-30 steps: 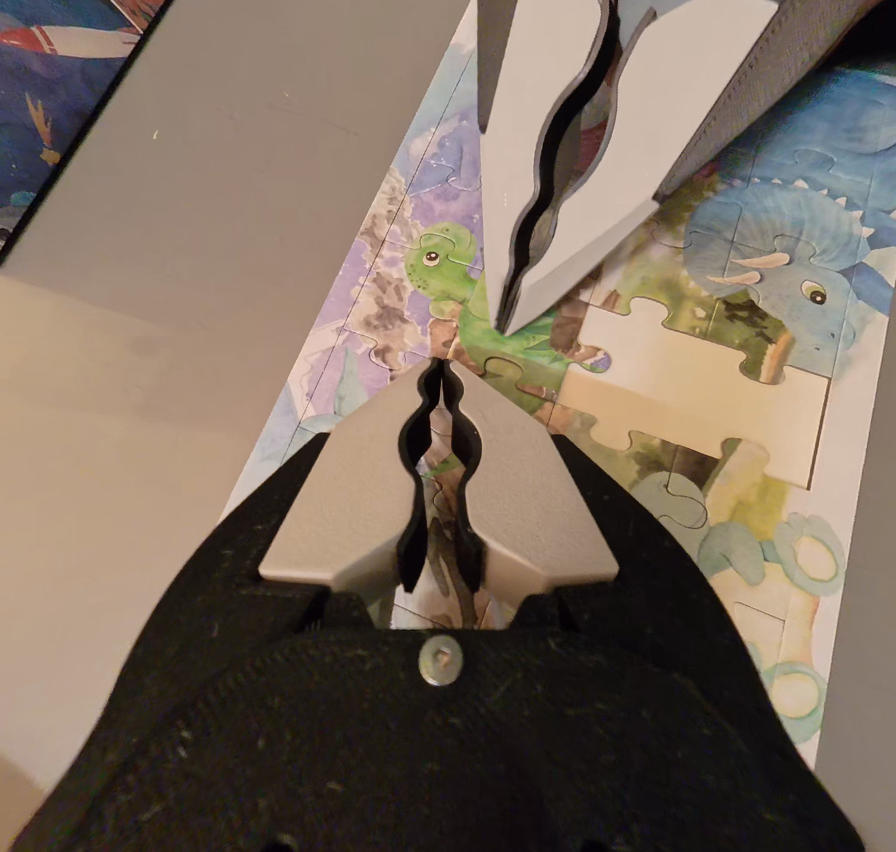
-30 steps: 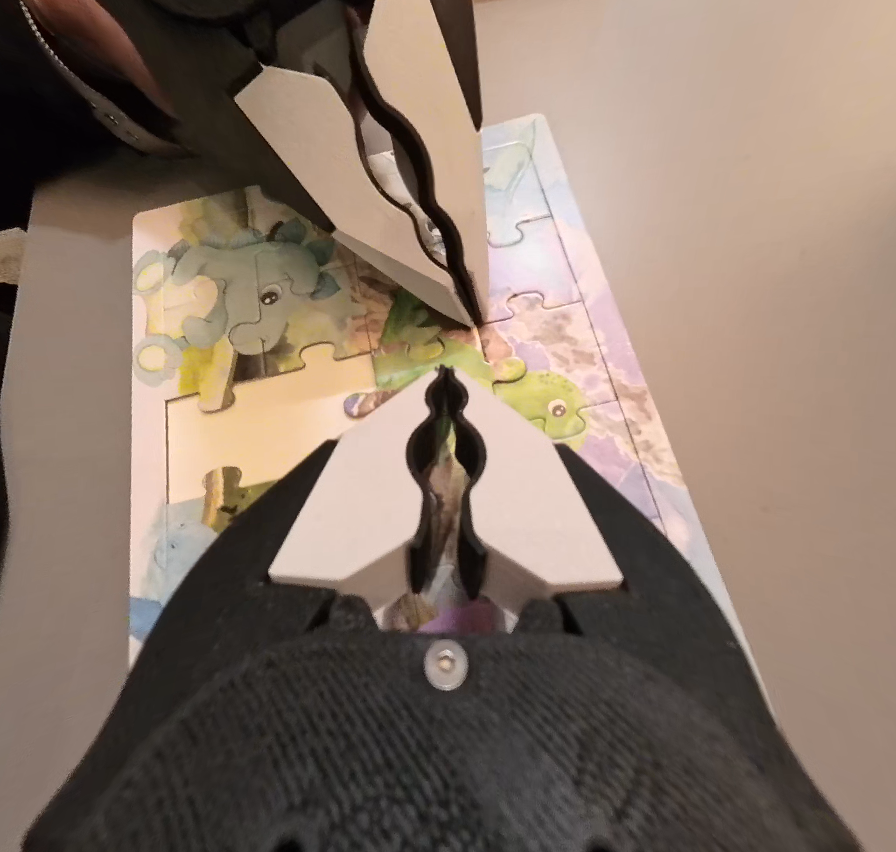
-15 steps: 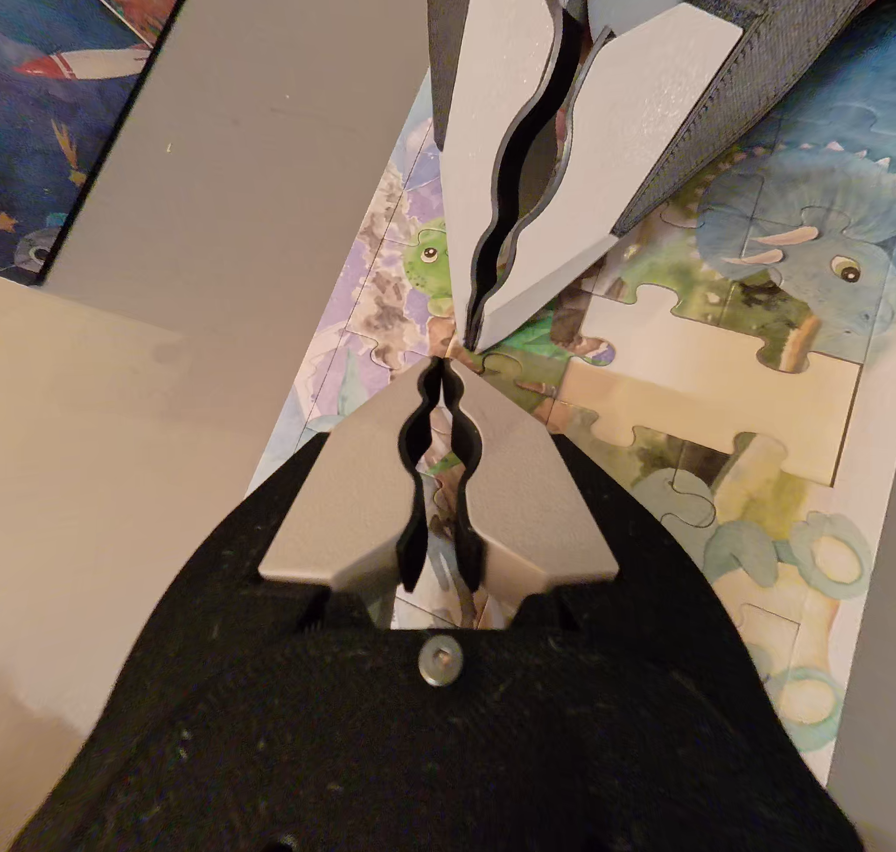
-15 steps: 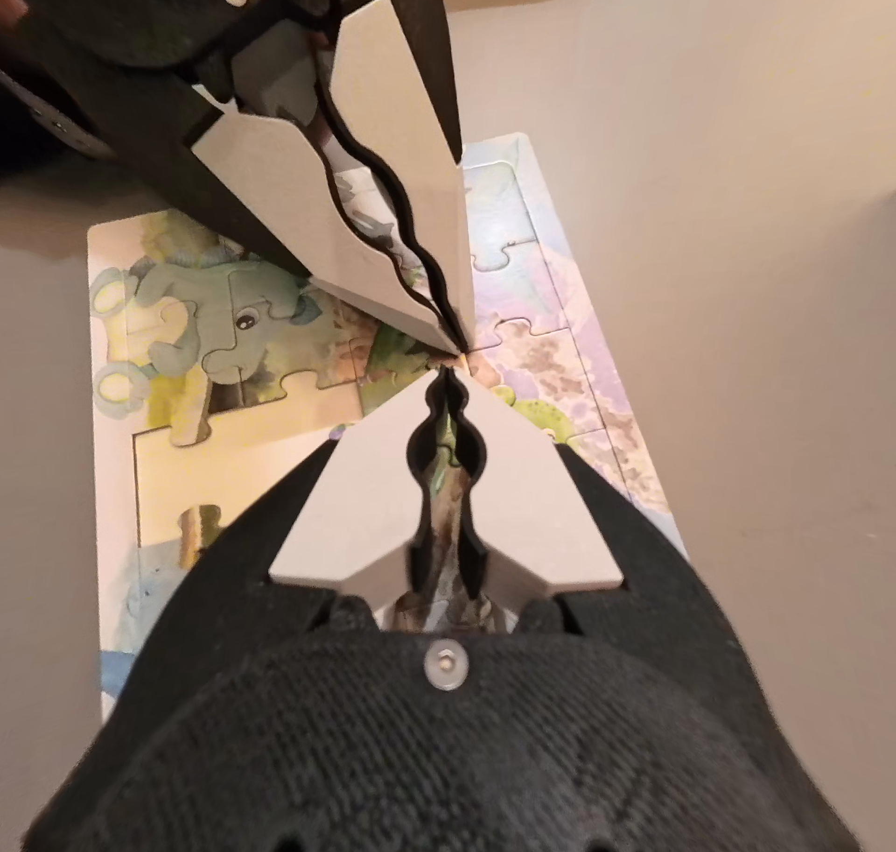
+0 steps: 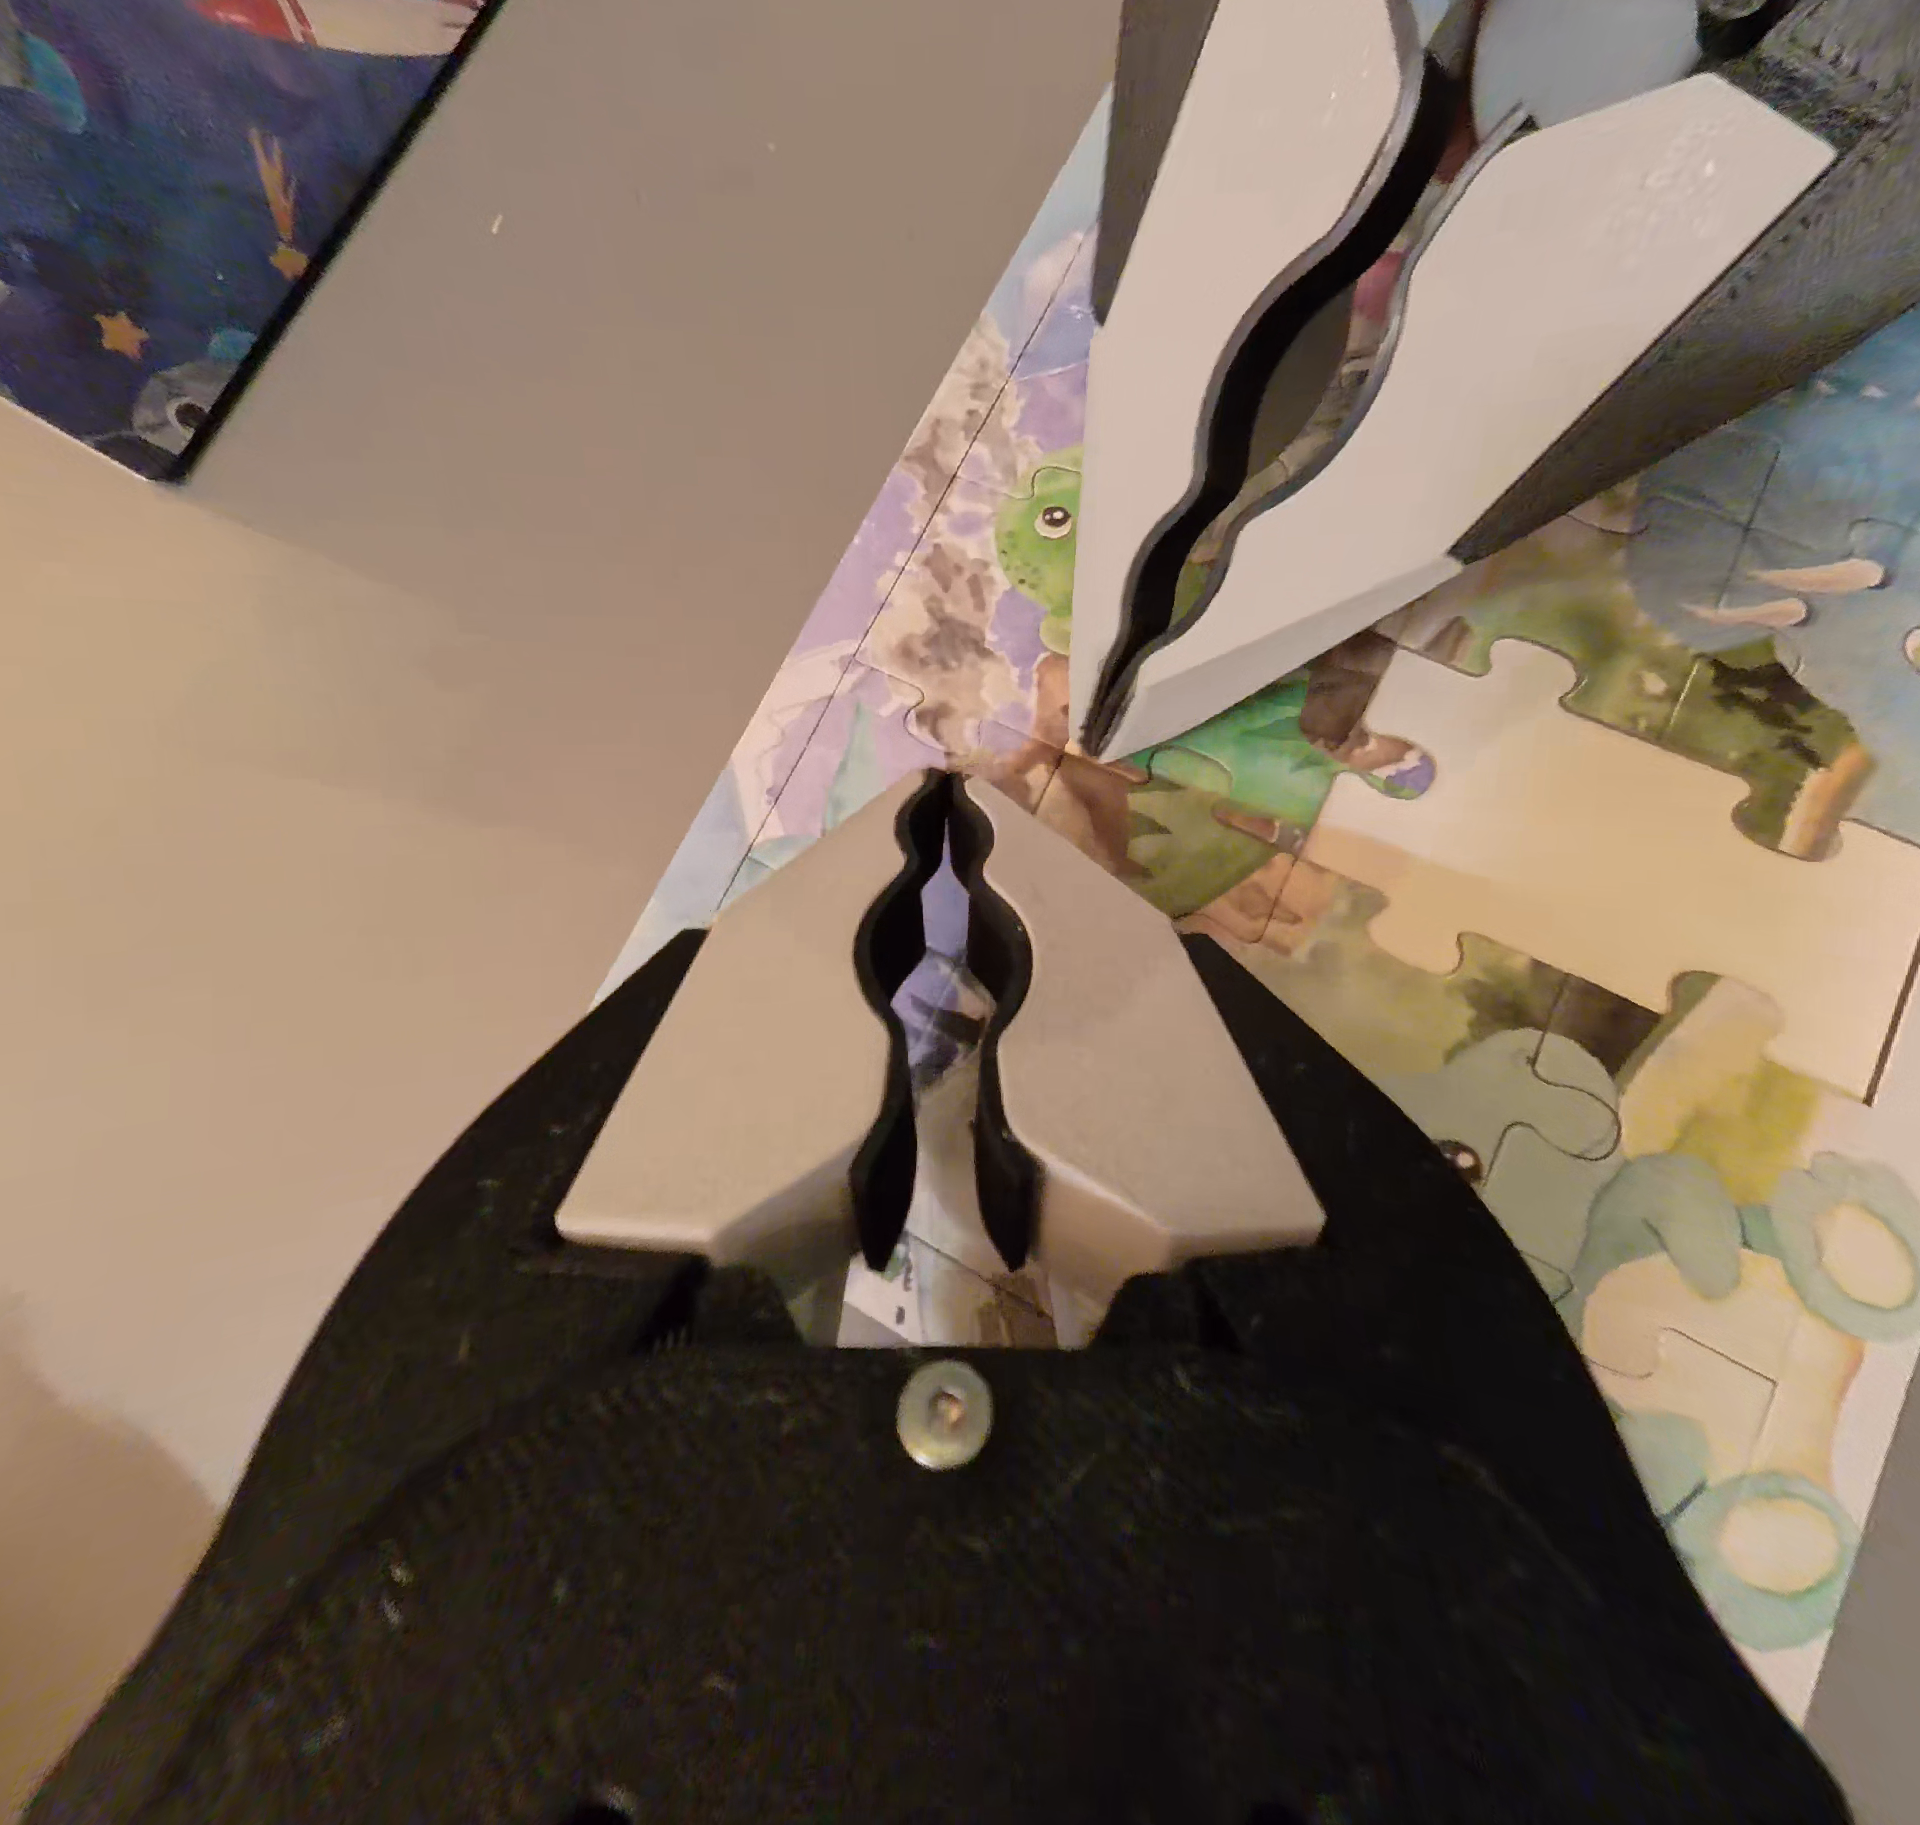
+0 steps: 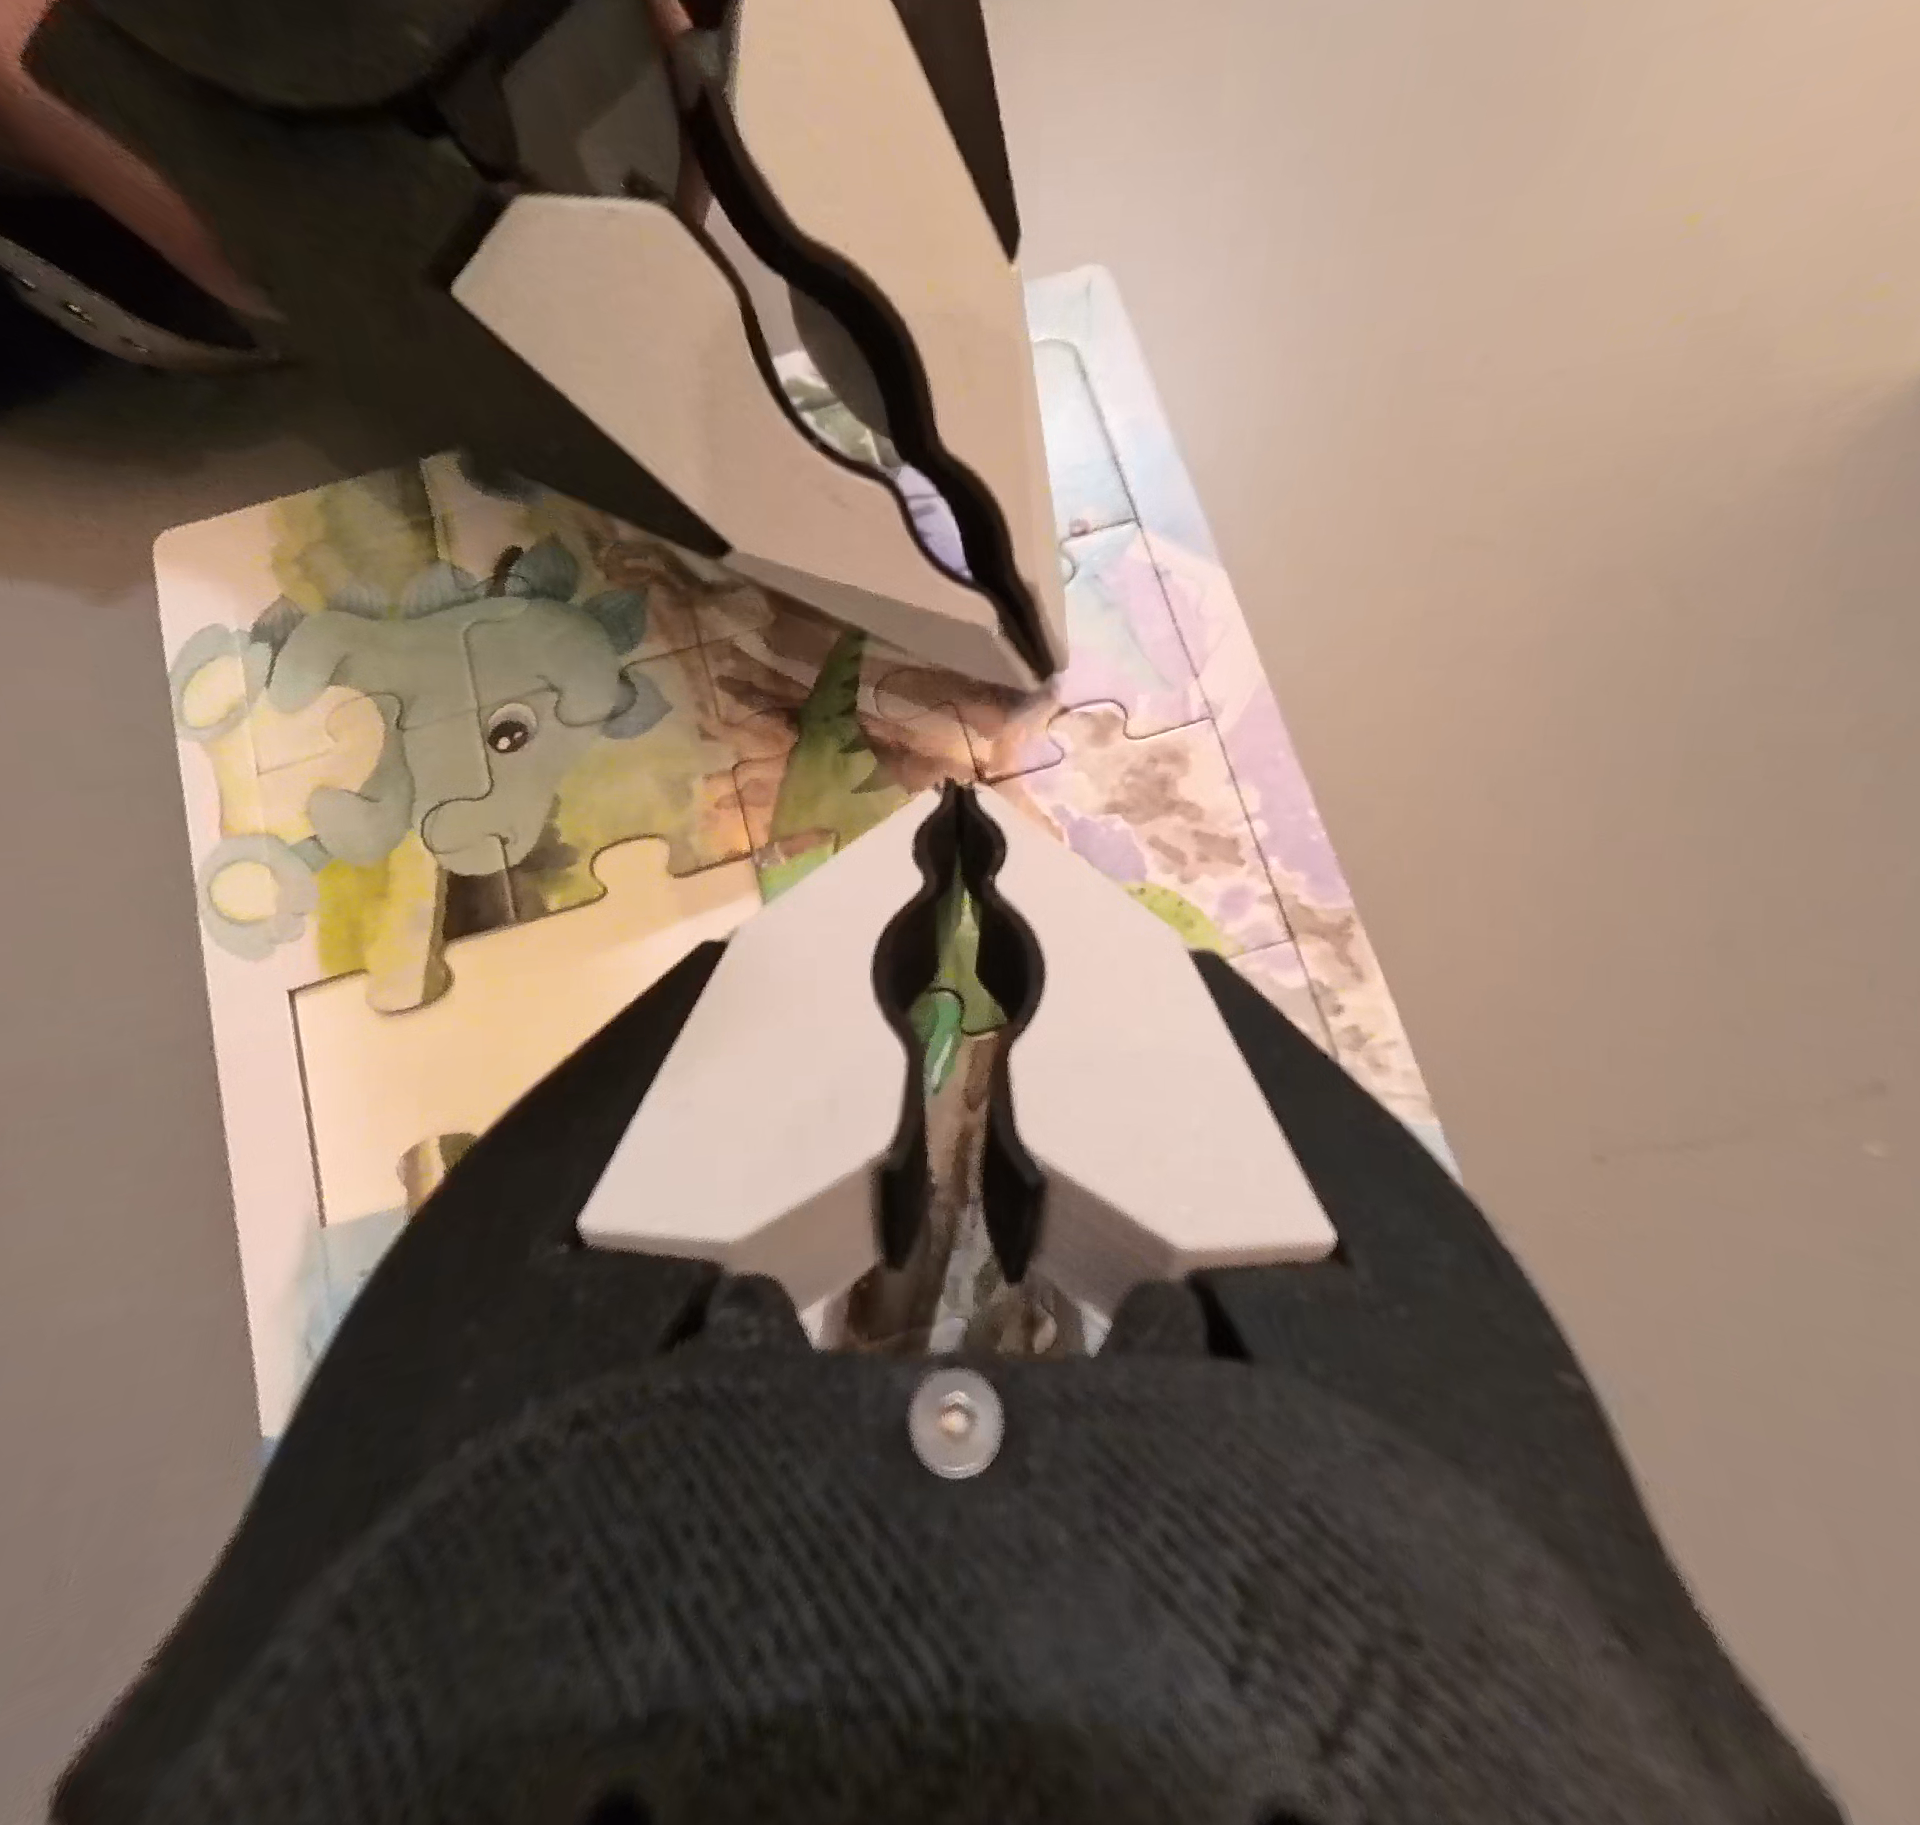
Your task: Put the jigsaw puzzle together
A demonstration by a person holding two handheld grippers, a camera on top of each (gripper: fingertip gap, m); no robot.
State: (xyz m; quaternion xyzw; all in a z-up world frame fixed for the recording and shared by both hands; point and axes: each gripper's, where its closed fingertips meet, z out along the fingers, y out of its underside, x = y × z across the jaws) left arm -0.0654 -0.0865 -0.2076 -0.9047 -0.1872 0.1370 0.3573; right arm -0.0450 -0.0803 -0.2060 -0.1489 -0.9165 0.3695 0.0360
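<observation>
Across the grey table (image 5: 644, 341) lies the flat cardboard dinosaur jigsaw puzzle (image 5: 1226, 819), mostly assembled, with a bare cream gap (image 5: 1558, 902) of missing pieces between the blue horned dinosaur and the pale green one. Much of the picture is hidden under both tools. The left gripper (image 5: 948, 780) has its grey wedge fingers (image 5: 748, 1069) pressed together at the tips, down at the puzzle surface near the brown tree trunk; whether the tips touch the card I cannot tell. The right gripper (image 6: 954, 788) is likewise closed tip to tip, nose to nose with the left, empty. A dark blue space-themed mat (image 5: 156, 165) is cut off at the table's far corner.
</observation>
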